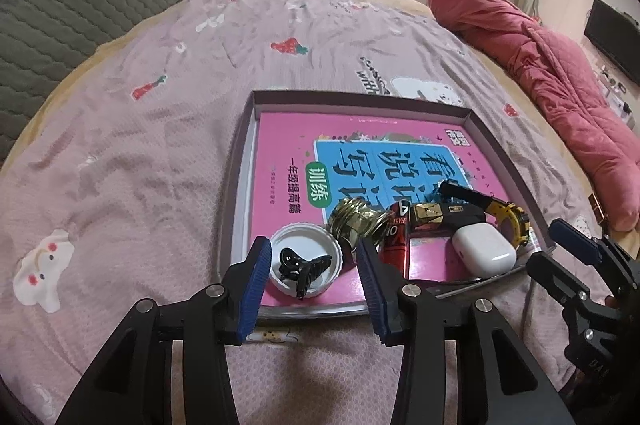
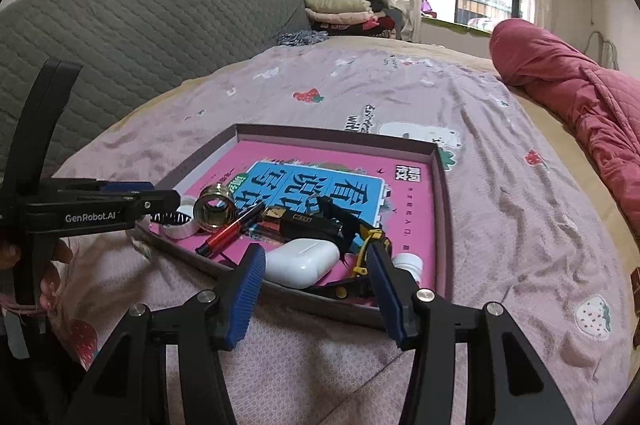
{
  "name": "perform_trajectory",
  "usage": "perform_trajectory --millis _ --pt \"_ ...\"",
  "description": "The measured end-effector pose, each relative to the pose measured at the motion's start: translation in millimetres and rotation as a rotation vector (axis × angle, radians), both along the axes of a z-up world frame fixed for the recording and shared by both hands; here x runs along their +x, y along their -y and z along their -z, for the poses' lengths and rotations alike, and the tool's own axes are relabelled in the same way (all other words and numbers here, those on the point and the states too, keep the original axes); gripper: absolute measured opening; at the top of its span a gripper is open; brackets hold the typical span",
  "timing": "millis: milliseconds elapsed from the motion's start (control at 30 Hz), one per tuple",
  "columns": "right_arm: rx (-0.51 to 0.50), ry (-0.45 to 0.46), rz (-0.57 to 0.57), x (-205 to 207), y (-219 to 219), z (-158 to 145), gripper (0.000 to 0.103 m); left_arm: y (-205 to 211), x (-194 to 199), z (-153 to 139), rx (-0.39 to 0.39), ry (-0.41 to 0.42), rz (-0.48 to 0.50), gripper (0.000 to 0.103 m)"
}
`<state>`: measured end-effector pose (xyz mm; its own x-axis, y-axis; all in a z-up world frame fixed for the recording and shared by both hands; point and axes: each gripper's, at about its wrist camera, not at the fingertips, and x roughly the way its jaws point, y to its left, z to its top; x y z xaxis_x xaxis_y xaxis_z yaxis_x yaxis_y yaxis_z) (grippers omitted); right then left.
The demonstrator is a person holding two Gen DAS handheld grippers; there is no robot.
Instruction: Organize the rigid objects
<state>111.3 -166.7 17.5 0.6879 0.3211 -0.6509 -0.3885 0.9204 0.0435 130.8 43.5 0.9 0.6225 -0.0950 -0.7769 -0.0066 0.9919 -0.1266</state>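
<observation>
Left tongs [image 1: 312, 271] hang released around the black plastic hair claw [image 1: 304, 265] in the white round lid [image 1: 306, 261], lower centre; right tongs [image 2: 316, 279] gape empty; best to centre, then squeeze gently.

A pink printed bedspread [image 1: 168, 145] carries a shallow tray [image 1: 236, 185] — and a red quilt [image 1: 560, 77].

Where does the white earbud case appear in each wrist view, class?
Left wrist: white earbud case lies lower right, in the tray's near corner.
Right wrist: white earbud case sits centre-low, between the open right gripper fingers.
Shared landmark: the pink book under it.
</observation>
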Motion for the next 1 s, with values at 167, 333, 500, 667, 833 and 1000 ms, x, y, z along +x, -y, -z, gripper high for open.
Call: perform_trajectory --millis 167,333,500,667,833,1000 --pt "0.029 -0.013 0.050 -3.4 8.3 -5.7 0.053 -0.5 -9.1 -10.8 0.007 0.020 -0.005 0.052" --pt "0.045 0.000 0.082 -13.0 12.9 -15.2 0.059 0.1 -21.9 -21.3 -0.002 0.035 -0.001 0.058" --pt "0.046 -0.001 0.093 -24.4 8.3 -20.9 0.060 1.1 -37.4 -30.4 -0.006 0.049 -0.003 0.064" --pt "0.058 -0.017 0.111 -33.0 7.4 -23.0 0.060 0.4 -51.7 -37.0 -0.025 0.054 -0.025 0.070" --pt "0.043 -0.019 0.118 -42.3 5.7 -25.6 0.060 4.5 -60.6 -38.3 0.009 0.047 -0.035 0.074" --pt "0.055 -0.051 0.137 -51.4 5.8 -24.0 0.060 10.5 -72.7 -37.5 0.056 0.047 -0.044 0.074"
